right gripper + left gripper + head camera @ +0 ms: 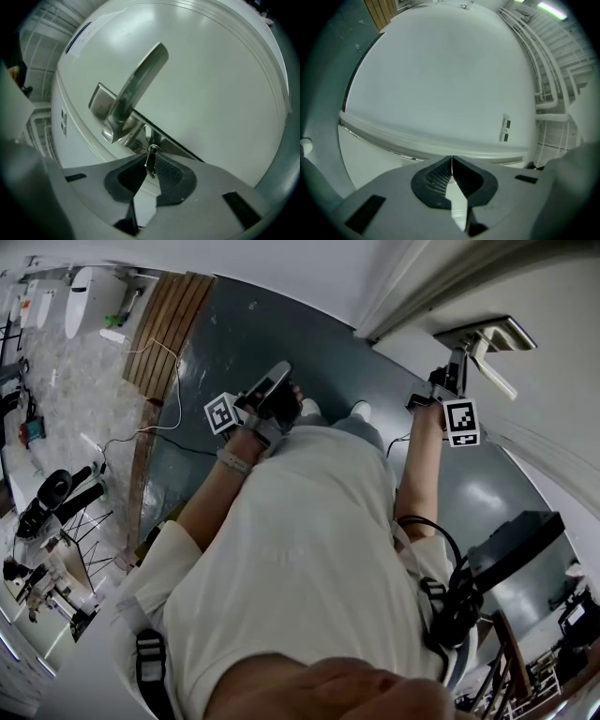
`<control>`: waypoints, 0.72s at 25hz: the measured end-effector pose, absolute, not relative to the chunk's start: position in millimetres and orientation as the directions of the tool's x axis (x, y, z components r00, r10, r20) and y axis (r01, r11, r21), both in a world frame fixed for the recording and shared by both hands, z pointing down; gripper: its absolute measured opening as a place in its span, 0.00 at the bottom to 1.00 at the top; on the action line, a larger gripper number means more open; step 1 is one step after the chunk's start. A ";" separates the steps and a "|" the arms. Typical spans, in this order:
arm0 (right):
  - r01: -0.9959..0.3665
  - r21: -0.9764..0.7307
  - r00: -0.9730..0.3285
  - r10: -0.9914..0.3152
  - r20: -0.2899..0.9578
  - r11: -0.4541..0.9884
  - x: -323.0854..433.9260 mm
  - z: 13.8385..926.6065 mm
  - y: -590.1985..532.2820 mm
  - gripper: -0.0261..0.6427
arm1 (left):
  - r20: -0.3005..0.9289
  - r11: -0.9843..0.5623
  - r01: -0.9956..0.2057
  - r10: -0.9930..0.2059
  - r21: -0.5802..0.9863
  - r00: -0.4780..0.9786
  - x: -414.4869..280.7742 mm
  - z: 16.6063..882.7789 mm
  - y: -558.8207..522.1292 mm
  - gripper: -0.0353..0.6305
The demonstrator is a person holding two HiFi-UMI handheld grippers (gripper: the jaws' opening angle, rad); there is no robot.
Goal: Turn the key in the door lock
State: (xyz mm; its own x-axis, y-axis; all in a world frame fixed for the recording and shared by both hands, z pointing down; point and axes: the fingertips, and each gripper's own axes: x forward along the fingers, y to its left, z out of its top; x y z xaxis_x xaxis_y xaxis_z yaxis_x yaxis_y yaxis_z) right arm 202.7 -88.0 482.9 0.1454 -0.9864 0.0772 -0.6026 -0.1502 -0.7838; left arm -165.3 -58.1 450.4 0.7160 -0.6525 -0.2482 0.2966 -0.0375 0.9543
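A small metal key [150,165] sticks out of the lock just below the silver door handle [137,86] on the white door [211,84]. My right gripper [150,156] is shut on the key's head, its dark pads pressed against both sides. In the head view the right gripper [457,360] is held up at the handle [494,341], its marker cube [460,422] below it. My left gripper [278,376] hovers over the dark floor, away from the lock. In its own view the left gripper [452,162] is shut on nothing and faces a plain white surface [440,79].
The person's torso in a pale shirt [300,559] fills the middle of the head view. A wooden panel [167,332] and cables [155,432] lie on the floor at the left, with tripods and gear [56,498] beyond. Black equipment [520,545] stands at the right.
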 end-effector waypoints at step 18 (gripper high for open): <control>-0.088 -0.996 0.104 -0.994 0.021 -0.030 210.0 501.2 -90.9 0.12 | -0.230 -0.019 0.301 -0.694 0.953 0.683 -127.1 461.2 -44.2 0.07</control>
